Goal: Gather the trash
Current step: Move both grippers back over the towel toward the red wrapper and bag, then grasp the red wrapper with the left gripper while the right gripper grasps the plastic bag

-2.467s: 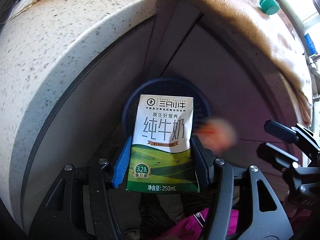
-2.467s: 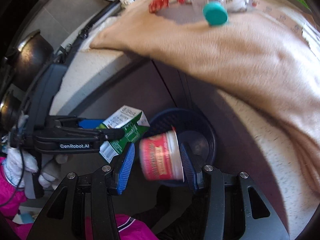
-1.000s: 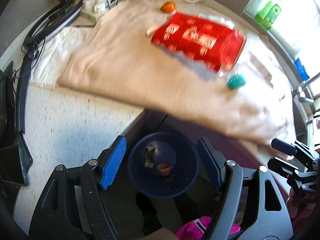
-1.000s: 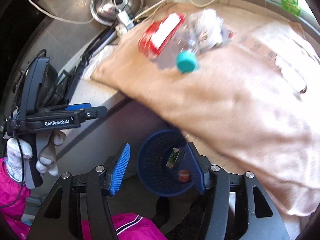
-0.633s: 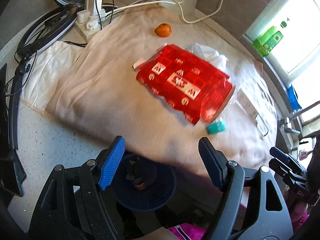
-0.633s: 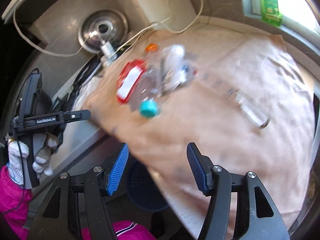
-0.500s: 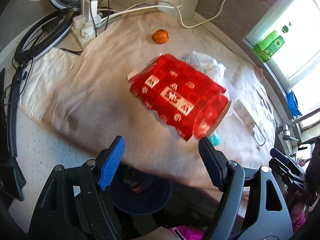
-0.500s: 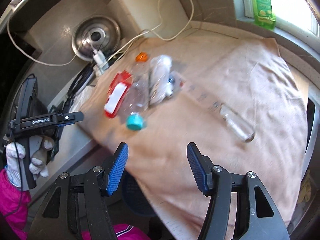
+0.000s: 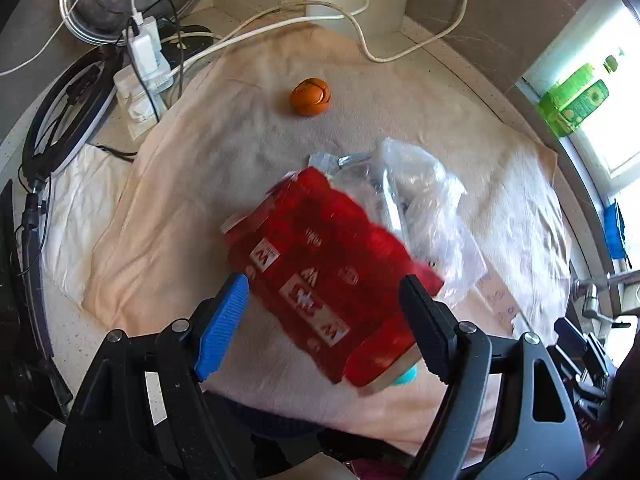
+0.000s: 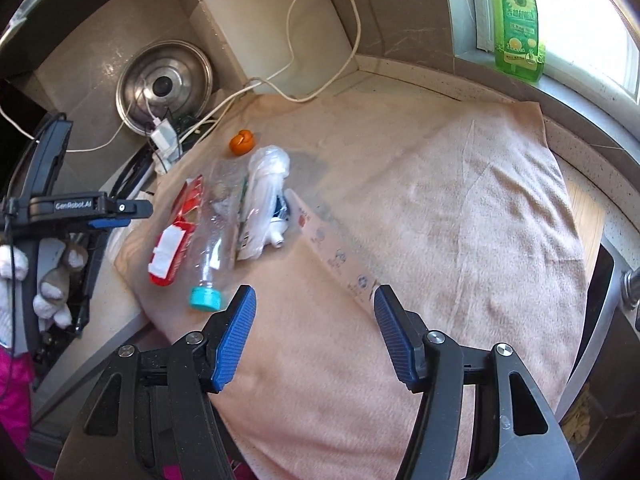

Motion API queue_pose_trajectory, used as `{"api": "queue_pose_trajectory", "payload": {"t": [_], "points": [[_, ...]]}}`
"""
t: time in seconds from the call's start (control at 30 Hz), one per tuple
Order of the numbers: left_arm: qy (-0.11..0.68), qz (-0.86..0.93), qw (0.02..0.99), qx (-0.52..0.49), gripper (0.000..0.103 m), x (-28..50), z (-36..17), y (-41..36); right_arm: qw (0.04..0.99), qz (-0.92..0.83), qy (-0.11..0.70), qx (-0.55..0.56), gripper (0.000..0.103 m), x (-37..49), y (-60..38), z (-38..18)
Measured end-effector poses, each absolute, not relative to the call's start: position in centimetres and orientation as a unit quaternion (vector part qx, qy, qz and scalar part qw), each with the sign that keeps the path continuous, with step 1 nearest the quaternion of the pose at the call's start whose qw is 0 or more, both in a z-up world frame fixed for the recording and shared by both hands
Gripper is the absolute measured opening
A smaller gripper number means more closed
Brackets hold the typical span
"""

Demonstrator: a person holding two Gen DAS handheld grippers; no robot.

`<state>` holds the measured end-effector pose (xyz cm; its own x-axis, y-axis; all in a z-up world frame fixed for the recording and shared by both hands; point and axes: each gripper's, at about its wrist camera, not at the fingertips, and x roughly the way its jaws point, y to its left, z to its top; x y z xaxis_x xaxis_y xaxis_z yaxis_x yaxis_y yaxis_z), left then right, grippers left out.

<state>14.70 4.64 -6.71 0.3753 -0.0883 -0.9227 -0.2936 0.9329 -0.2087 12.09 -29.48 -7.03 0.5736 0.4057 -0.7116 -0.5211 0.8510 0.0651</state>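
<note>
Both grippers have come up from the dark blue mesh bin (image 9: 276, 426) since the earlier frames and now hang over the counter, and the milk carton and red cup they carried are out of their grasp. Remaining trash lies in a cluster on the peach-coloured towel (image 10: 440, 216): a flat red printed wrapper (image 9: 320, 280), a clear crushed plastic bottle with a teal cap (image 10: 210, 248), and a crumpled clear plastic bag (image 10: 262, 200), all touching or overlapping. Beyond them, a small orange peel-like lump (image 9: 311, 96) sits apart on the towel. The left gripper (image 9: 324, 320) stands just over the red wrapper, jaws wide apart and holding nothing. The right gripper (image 10: 312, 336) is likewise spread wide and bare, over plain towel near the bottle cap. Only the bin's rim shows below the towel's front edge. Farther out are a steel pot lid (image 10: 164, 86), white charger cables (image 9: 360, 36), and a green dish-soap bottle (image 10: 518, 20) on the windowsill.
</note>
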Motion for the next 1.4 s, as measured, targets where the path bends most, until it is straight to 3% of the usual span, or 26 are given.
{"api": "queue_pose_trajectory", "payload": {"t": [0.43, 0.8, 1.4], "points": [[0.623, 0.117, 0.771, -0.067, 0.080, 21.5, -9.2, 2.1, 0.870, 0.296, 0.386, -0.081, 0.061, 16.2, -27.6, -5.8], [0.634, 0.134, 0.760, -0.043, 0.080, 22.6, -9.6, 1.8, 0.860, 0.316, 0.394, -0.072, 0.061, 17.5, -26.5, -6.5], [0.640, 0.081, 0.751, -0.143, 0.080, 15.7, -10.8, 2.6, 0.848, 0.335, 0.406, -0.055, 0.061, 19.1, -24.7, -6.6]]}}
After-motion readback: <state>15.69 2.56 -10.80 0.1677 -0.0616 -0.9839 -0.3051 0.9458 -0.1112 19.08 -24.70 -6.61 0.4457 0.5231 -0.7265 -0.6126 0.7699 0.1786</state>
